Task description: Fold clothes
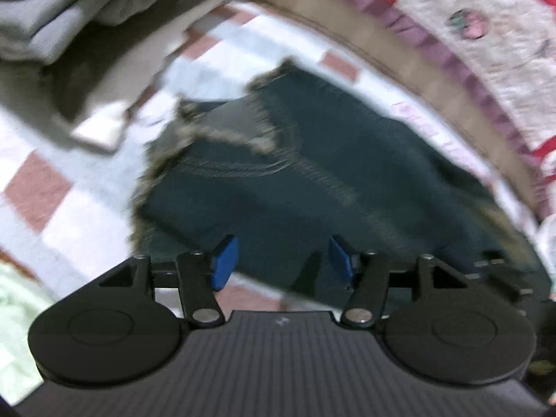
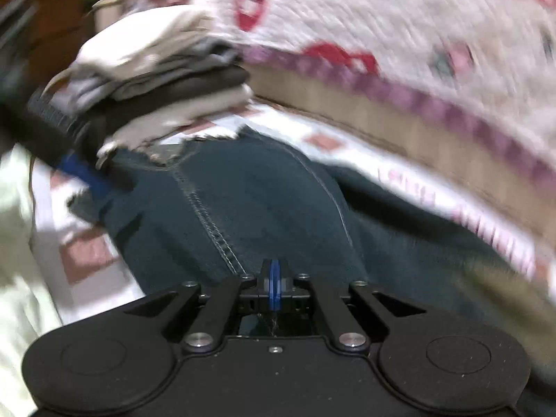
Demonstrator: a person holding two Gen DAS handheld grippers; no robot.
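The right gripper [image 2: 274,290], blue pads pressed together with no cloth visibly pinched, and the half-open, empty left gripper [image 1: 283,260] hover over dark jeans [image 2: 250,201] just ahead, heavy, limp denim best gripped at the stiffer frayed hem [image 1: 194,139].

Your jeans [image 1: 312,180] are dark denim, matt, with frayed fuzzy hems and pale raised stitching. Your left gripper [image 1: 283,260] is matt black plastic with shiny metal rivets; fingers [image 1: 224,260] wear smooth blue pads. The quilt [image 2: 417,34] looks soft, stitched cloth. The folded stack [image 2: 156,73] is plain matt fabric.
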